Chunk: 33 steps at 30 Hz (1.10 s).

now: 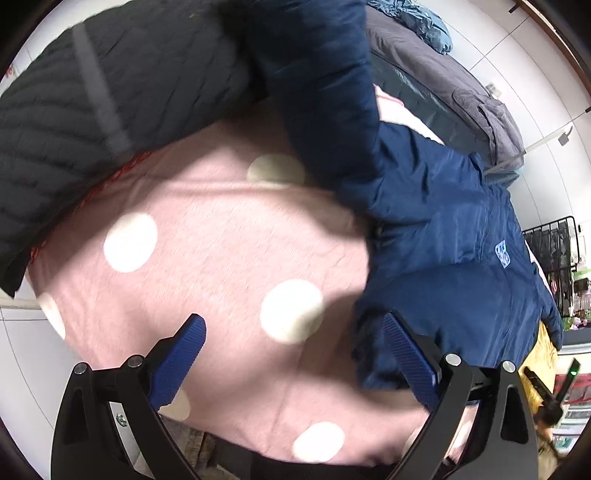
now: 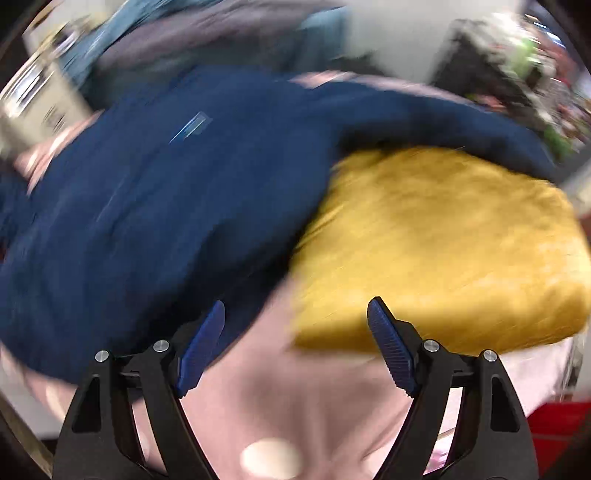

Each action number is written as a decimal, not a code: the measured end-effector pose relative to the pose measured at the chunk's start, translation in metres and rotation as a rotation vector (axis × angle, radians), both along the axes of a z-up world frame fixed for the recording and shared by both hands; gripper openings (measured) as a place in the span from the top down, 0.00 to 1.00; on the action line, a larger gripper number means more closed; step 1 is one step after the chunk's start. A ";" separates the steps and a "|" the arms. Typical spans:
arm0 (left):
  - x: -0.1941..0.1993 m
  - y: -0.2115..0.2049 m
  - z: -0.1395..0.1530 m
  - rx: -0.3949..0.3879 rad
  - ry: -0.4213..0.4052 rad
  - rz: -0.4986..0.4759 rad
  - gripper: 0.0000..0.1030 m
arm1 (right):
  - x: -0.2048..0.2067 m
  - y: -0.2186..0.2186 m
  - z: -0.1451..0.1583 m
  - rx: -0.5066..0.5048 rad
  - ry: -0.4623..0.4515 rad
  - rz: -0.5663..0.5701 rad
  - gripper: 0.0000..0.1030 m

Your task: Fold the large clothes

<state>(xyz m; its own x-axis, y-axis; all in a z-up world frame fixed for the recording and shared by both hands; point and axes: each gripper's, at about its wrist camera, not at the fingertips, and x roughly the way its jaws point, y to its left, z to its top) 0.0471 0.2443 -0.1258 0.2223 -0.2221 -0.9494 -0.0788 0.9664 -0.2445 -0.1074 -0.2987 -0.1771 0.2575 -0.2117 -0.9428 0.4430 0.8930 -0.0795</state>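
Observation:
A navy blue padded jacket (image 1: 443,229) lies on a pink sheet with white dots (image 1: 221,258), with one sleeve (image 1: 325,92) stretching toward the top of the left wrist view. My left gripper (image 1: 293,332) is open and empty above the sheet, its right finger (image 1: 406,354) near the jacket's lower edge. In the blurred right wrist view the jacket (image 2: 147,192) fills the left half. My right gripper (image 2: 297,314) is open and empty over the pink sheet (image 2: 295,406), just short of the jacket's edge.
A black quilted garment (image 1: 92,122) lies at the upper left of the bed, a grey garment (image 1: 443,74) and a teal one (image 1: 417,18) beyond. A folded mustard-yellow cloth (image 2: 443,240) sits right of the jacket. White tiled floor and a black rack (image 1: 554,251) surround the bed.

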 end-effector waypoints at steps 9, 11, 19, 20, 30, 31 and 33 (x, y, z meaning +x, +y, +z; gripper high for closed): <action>-0.044 -0.032 -0.025 -0.068 0.026 -0.200 0.08 | -0.012 0.091 -0.045 0.037 0.145 0.210 0.23; -0.040 -0.047 -0.028 -0.049 0.002 -0.207 0.08 | -0.012 0.100 -0.049 0.049 0.161 0.218 0.23; 0.019 -0.101 -0.025 -0.013 -0.088 -0.294 0.71 | -0.010 0.129 -0.034 0.037 0.130 0.245 0.23; 0.029 -0.106 -0.019 0.006 -0.115 -0.304 0.78 | -0.015 0.123 -0.031 0.024 0.120 0.216 0.23; 0.148 -0.142 0.006 0.054 -0.140 -0.254 0.93 | -0.034 0.130 -0.027 0.070 0.069 0.107 0.23; 0.148 -0.147 0.006 0.063 -0.144 -0.271 0.93 | -0.026 0.139 -0.025 0.074 0.055 0.126 0.23; 0.146 -0.153 0.006 0.089 -0.155 -0.302 0.93 | -0.005 0.155 -0.018 0.073 0.015 0.146 0.23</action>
<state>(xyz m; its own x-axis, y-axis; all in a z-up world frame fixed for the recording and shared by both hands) 0.1933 0.0911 -0.1197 0.3017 -0.2176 -0.9282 0.2454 0.9585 -0.1449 -0.1129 -0.1436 -0.1952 0.2661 -0.1035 -0.9584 0.3069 0.9516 -0.0176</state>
